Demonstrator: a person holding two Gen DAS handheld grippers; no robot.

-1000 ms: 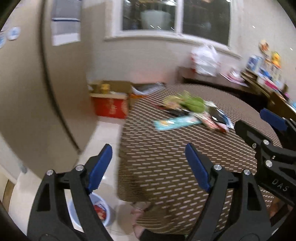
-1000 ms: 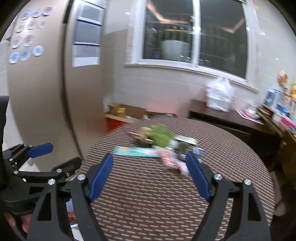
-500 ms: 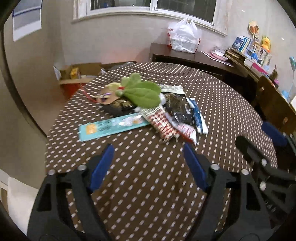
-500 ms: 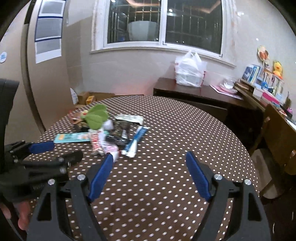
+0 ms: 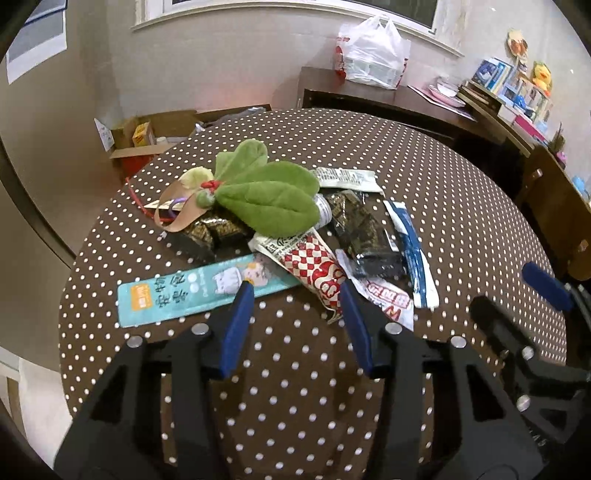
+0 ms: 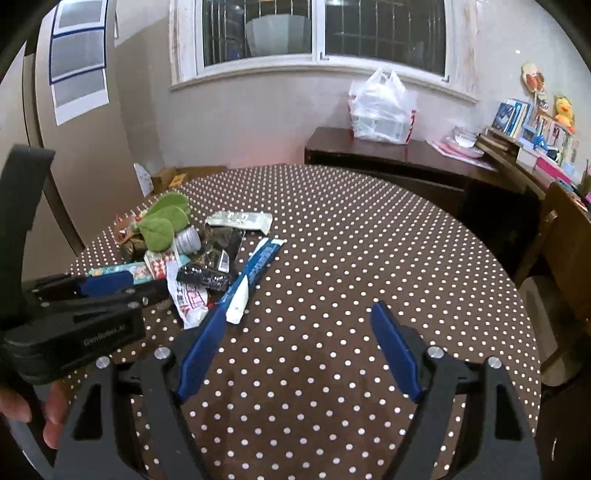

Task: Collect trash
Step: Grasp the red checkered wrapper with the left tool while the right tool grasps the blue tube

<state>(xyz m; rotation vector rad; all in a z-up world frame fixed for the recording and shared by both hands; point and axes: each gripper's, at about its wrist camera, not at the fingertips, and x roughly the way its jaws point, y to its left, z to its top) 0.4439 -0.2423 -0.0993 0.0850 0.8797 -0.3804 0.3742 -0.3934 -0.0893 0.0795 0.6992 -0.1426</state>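
Light: warm indoor, dim | window [image 6: 321, 29]: dark, ceiling-light reflections at 12 o'clock | focus: sharp | edges: fisheye-bowed, black corners

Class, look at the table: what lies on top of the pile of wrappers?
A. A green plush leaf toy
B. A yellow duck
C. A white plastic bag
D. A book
A: the green plush leaf toy rests on the wrappers on the dotted table.

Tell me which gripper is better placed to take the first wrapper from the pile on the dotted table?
Left, probably. The left gripper is at the red checked wrapper, its jaws closing with nothing between them yet. The right gripper is open over bare table, to the side of the pile.
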